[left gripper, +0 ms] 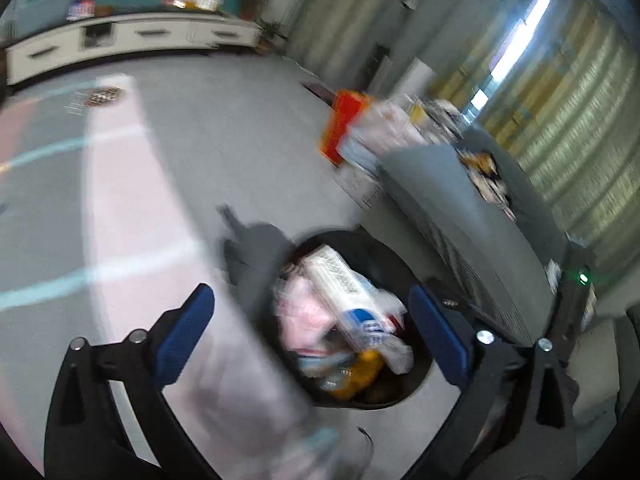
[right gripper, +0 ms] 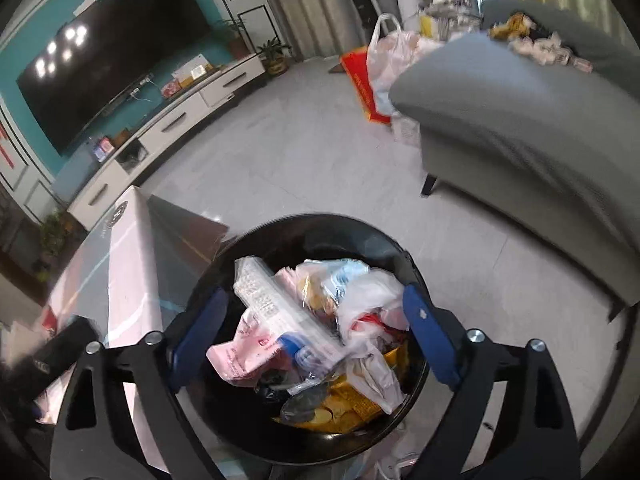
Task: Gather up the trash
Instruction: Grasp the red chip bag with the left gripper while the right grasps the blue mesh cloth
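A round black trash bin [left gripper: 404, 394] [right gripper: 304, 222] stands on the floor below both grippers. It is heaped with trash [left gripper: 340, 292] [right gripper: 280, 312]: a clear printed wrapper, pink and white plastic bags, yellow snack packets and a bottle with a blue cap [right gripper: 290, 342]. My left gripper [left gripper: 310, 296] is open over the bin's left side and the table edge, with nothing between its blue pads. My right gripper [right gripper: 316, 296] hangs right above the bin, also open and empty. The left wrist view is motion-blurred.
A glossy pale table [left gripper: 140, 200] [right gripper: 120, 264] stands just left of the bin, and a grey sofa [left gripper: 460, 220] [right gripper: 520, 120] just right of it. Beyond the sofa lie an orange-red bag [left gripper: 344, 120] [right gripper: 362, 80] and white plastic bags [right gripper: 390, 52]. A TV cabinet [right gripper: 180, 120] lines the far wall.
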Demonstrator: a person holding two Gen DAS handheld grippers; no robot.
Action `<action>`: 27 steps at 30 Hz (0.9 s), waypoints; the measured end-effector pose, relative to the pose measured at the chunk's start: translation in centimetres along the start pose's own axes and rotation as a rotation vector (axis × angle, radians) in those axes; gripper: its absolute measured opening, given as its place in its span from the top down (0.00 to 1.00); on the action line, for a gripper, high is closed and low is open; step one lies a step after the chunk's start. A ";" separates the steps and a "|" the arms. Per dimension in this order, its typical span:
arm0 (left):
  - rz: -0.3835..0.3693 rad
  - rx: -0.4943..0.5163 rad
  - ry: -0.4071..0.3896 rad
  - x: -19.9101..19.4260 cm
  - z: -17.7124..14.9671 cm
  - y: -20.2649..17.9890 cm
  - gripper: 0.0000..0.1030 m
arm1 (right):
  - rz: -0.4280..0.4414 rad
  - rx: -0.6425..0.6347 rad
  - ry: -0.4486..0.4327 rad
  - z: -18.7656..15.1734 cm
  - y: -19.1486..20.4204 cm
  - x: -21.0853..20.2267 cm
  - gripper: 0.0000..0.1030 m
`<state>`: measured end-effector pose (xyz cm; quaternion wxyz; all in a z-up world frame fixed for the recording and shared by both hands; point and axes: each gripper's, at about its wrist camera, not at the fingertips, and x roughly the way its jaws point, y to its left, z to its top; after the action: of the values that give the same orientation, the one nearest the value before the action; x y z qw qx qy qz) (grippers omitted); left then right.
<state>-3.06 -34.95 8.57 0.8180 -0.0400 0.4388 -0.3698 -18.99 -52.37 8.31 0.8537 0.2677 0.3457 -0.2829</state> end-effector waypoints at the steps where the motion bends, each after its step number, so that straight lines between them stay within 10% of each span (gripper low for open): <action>1: 0.021 -0.016 -0.022 -1.5 0.4 1.6 0.04 | 0.011 -0.021 -0.010 0.1 1.1 -0.5 0.12; 14: 0.573 -0.313 -0.185 -19.7 5.1 33.3 0.03 | 0.267 -0.749 0.011 -6.8 33.5 0.9 0.05; 19: 0.544 -0.462 -0.164 -20.8 6.5 44.2 0.03 | 0.391 -1.046 0.104 -12.9 44.6 5.0 0.05; 27: 0.371 -0.505 -0.150 -14.8 8.3 49.1 0.03 | 0.536 -1.162 0.245 -17.4 52.9 10.1 0.05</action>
<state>26.07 7.91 4.71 0.8659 -0.1881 0.4548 -0.0899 14.81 -7.20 3.92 0.8548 -0.1304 0.4584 0.2054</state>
